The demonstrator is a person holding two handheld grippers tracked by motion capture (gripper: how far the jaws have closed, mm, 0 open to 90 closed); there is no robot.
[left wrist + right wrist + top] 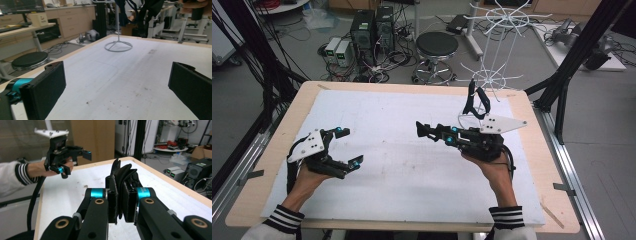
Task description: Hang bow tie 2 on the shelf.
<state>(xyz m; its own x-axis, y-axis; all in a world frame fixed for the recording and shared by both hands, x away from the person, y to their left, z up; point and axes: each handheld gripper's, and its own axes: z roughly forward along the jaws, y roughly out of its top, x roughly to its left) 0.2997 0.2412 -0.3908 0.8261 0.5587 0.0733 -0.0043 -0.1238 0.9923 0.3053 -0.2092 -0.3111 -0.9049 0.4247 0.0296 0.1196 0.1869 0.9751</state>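
Observation:
My right gripper [419, 128] points left over the white mat [402, 175] and is shut on a black soft piece, like cloth [123, 171], which sticks up past its pads [113, 195]. My left gripper [350, 146] hovers over the mat's left side with its jaws wide apart and nothing between its pads [45, 92]. The left gripper [73, 161] also appears in the right gripper view, held in a hand with a striped sleeve. A white wire rack [497, 50] stands at the table's far right, and a dark piece [476, 102] hangs from it.
The rack's ring base [118, 46] rests on the mat's far end. Beyond the table stand a black stool [437, 45] and computer cases [364, 30]. A black frame post [572, 65] rises at the right. The wooden table edge [277, 150] borders the mat.

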